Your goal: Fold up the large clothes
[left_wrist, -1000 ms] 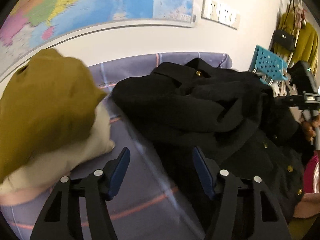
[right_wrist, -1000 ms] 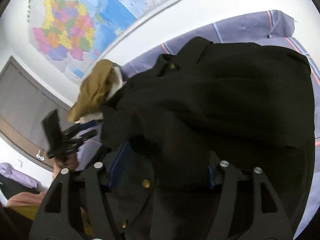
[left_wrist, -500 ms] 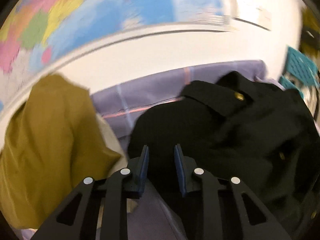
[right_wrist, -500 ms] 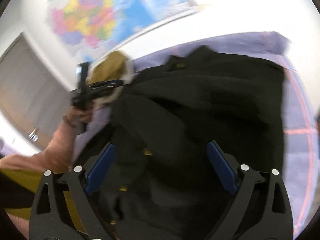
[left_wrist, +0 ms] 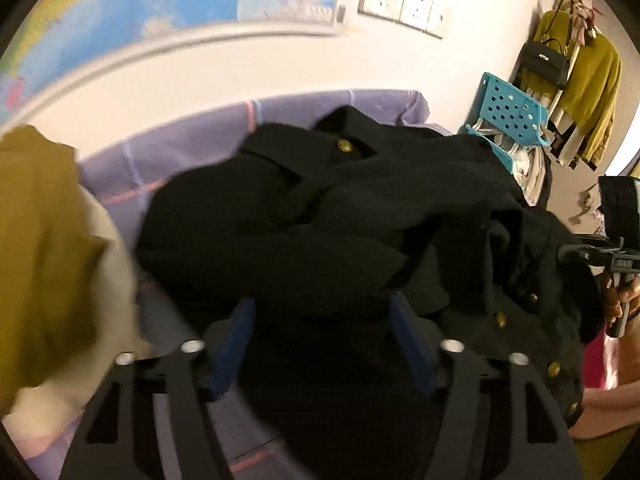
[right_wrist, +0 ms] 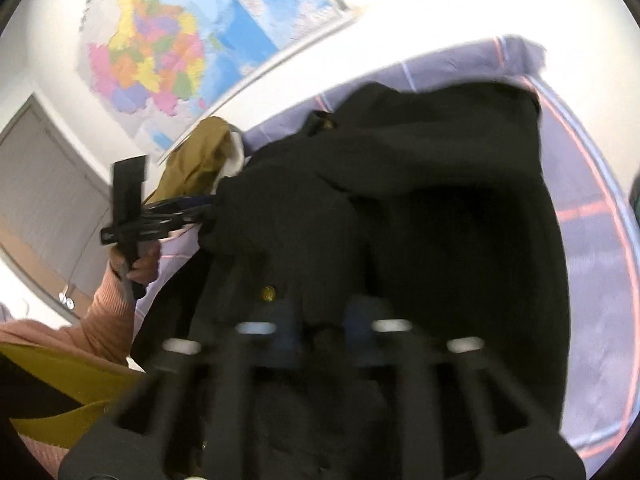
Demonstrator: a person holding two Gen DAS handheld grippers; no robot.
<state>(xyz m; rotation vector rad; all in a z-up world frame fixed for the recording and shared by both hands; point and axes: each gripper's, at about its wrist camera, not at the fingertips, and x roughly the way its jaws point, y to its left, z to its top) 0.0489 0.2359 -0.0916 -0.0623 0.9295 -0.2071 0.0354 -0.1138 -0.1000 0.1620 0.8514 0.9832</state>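
My left gripper point(left_wrist: 322, 342) is low over the black coat point(left_wrist: 340, 220), jaws opening, blue pads point(left_wrist: 236, 340) standing apart with dark cloth lying between them but not pressed from either side. The coat is heaped on the lilac checked bedsheet point(left_wrist: 120, 176), collar up toward the wall, brass buttons point(left_wrist: 344, 145) catching the light. To my left sits the mustard and cream garment point(left_wrist: 44, 248), just beside the coat's edge.

Over on the other side, my right gripper point(right_wrist: 318, 326) is clenched, blurred, its pads close together with a fold of the coat point(right_wrist: 420, 208) pinched between them, right by a brass button point(right_wrist: 267, 293). From there I can see my left hand point(right_wrist: 138, 258) in its pink sleeve point(right_wrist: 108, 320), gripper tips against the coat's far edge.

Behind it all: the wall map point(right_wrist: 168, 52), the sockets point(left_wrist: 402, 2), a turquoise perforated basket point(left_wrist: 508, 116), and a mustard jumper on the coat rack point(left_wrist: 588, 80).
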